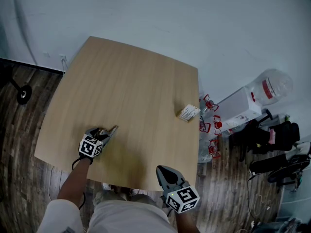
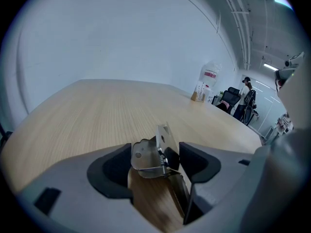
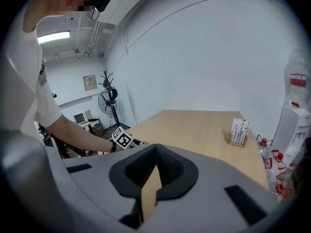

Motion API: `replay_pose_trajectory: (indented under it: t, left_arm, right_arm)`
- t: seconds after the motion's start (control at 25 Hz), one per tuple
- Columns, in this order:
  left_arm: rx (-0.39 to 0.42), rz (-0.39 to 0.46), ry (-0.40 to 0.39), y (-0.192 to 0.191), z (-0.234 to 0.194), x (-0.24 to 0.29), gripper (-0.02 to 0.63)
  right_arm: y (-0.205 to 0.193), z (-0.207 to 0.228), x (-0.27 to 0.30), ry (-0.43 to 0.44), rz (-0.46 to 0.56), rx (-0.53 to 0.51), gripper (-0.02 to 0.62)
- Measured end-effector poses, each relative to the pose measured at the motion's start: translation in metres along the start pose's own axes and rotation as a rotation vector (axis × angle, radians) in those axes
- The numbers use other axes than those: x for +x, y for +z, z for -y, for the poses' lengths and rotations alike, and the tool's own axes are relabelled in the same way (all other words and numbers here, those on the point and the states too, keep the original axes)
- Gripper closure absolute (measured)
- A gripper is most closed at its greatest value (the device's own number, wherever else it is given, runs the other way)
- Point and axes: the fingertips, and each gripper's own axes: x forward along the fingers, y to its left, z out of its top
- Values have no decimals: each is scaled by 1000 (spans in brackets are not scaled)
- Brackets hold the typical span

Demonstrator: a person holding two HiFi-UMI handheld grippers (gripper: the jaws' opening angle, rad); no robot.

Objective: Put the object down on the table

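A metal spring clip (image 2: 155,154) lies between the jaws of my left gripper (image 2: 155,149), low over the wooden table (image 1: 131,81). The pads stand wide at its sides and I see no pinch on it. In the head view the left gripper (image 1: 112,129) is near the table's front left, with the clip (image 1: 103,130) a small shiny piece at its jaws. My right gripper (image 1: 162,170) hovers at the front edge, jaws shut and holding nothing. In the right gripper view its pads (image 3: 146,171) meet in a point.
A small card holder (image 1: 189,113) stands at the table's right edge. Beside the table on the floor are red-capped bottles (image 1: 211,125), a white box (image 1: 238,109), a large water jug (image 1: 272,86) and black chairs (image 1: 272,140). A white wall lies behind.
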Motion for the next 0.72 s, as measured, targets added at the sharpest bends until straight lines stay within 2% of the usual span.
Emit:
replay_pose_trajectory:
  t: [0.32, 0.52, 0.72]
  left_arm:
    - [-28, -51, -31, -2, 0, 5, 310]
    - [-2, -57, -20, -4, 3, 5, 299]
    - [-10, -48, 0, -5, 3, 3, 293]
  right_arm:
    - [0, 1, -1, -1, 0, 3, 597]
    - [-1, -1, -3, 1, 2, 3, 597]
    - [-4, -1, -6, 1, 2, 5, 597]
